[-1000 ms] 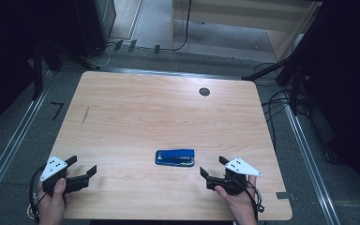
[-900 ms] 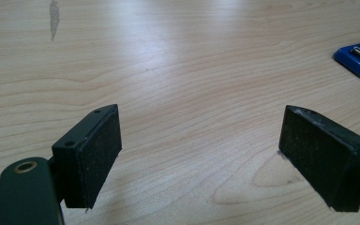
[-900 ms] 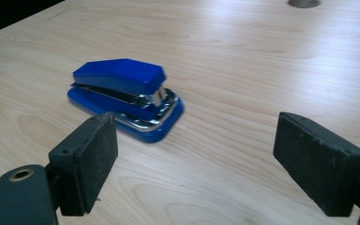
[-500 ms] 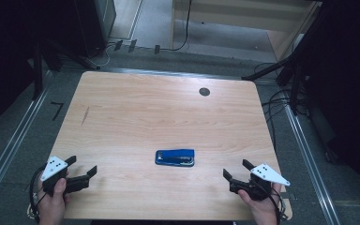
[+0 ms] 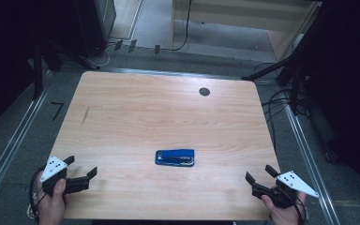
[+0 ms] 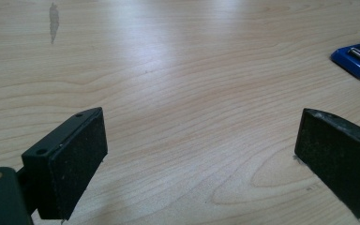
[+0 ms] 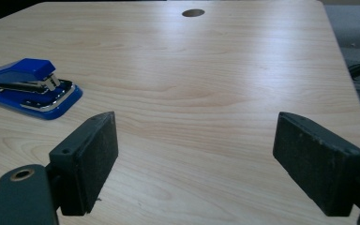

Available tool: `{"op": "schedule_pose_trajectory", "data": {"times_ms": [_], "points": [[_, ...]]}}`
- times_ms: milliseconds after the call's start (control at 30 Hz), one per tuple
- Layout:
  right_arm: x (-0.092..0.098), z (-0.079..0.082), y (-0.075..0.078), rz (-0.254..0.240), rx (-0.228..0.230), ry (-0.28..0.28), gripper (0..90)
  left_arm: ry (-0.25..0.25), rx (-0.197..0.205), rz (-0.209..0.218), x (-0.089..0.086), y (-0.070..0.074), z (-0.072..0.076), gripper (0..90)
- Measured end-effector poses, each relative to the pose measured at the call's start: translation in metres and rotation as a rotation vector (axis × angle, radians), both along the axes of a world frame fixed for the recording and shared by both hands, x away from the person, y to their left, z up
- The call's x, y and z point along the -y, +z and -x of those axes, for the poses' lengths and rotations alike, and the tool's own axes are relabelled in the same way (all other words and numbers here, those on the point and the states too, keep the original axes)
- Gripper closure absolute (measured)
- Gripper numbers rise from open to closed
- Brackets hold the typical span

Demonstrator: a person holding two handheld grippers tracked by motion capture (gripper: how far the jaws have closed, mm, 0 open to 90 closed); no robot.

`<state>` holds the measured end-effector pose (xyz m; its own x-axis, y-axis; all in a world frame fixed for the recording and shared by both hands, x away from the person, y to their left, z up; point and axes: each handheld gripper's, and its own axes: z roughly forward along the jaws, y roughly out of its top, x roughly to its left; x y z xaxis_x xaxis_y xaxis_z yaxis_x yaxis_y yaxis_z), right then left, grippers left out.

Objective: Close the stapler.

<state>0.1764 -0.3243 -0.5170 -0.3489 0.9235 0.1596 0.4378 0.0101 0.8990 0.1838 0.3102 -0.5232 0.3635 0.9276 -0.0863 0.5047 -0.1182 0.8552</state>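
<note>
On the wooden table (image 5: 122,117), both tongs (image 5: 80,170) (image 5: 258,176) rest apart near corners, flanking the blue stapler (image 5: 175,157).

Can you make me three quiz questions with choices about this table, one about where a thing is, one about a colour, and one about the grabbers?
1. Where does the stapler lie on the table?
A. at the far edge
B. between the two grippers, toward the near edge
C. on the floor

2. What colour is the stapler?
A. red
B. green
C. blue

3. How do the jaws of the right gripper stand?
A. open, nothing between them
B. shut on the stapler
C. shut on a pen

Answers:
1. B: in the high view it lies nearer the front edge, with the left gripper to one side and the right gripper to the other.
2. C: its body is plainly blue.
3. A: the right gripper view shows bare wood between the pads.
</note>
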Motion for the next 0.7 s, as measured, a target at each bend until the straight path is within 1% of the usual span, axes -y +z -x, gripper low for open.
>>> {"op": "schedule_pose_trajectory", "data": {"times_ms": [33, 100, 167, 233, 267, 300, 400, 500, 633, 700], "points": [[0.007, 0.003, -0.001, 0.002, 0.002, -0.015, 14.6, -0.001, 0.002, 0.001, 0.000, 0.000, 0.000, 2.7], [0.010, 0.004, -0.001, -0.003, 0.003, -0.021, 14.6, -0.003, 0.002, 0.001, 0.000, 0.000, 0.000, 1.9], [0.020, 0.008, -0.003, -0.008, 0.003, -0.042, 14.6, 0.000, 0.000, 0.004, 0.000, 0.000, 0.000, 0.7], [0.022, 0.009, -0.003, -0.011, 0.001, -0.046, 14.6, -0.001, 0.000, 0.003, 0.000, 0.000, 0.000, 0.5], [0.026, 0.010, -0.004, -0.006, 0.001, -0.051, 14.6, -0.004, -0.001, 0.003, 0.000, 0.000, 0.000, 0.0], [0.031, 0.012, -0.005, -0.012, -0.005, -0.059, 14.7, -0.004, -0.002, 0.001, 0.000, 0.000, 0.000, 0.0], [0.035, 0.013, -0.007, -0.012, -0.003, -0.072, 14.7, -0.005, -0.001, -0.003, 0.000, 0.000, 0.000, 0.0], [0.043, 0.017, -0.009, -0.018, 0.003, -0.094, 14.9, -0.004, -0.010, -0.004, 0.001, 0.000, -0.001, 0.0], [0.048, 0.019, -0.011, -0.015, 0.004, -0.111, 15.0, -0.006, -0.018, -0.004, 0.001, 0.000, -0.002, 0.0], [0.051, 0.020, -0.013, -0.028, 0.002, -0.125, 15.2, -0.002, -0.017, -0.001, 0.001, 0.000, -0.002, 0.0]]}}
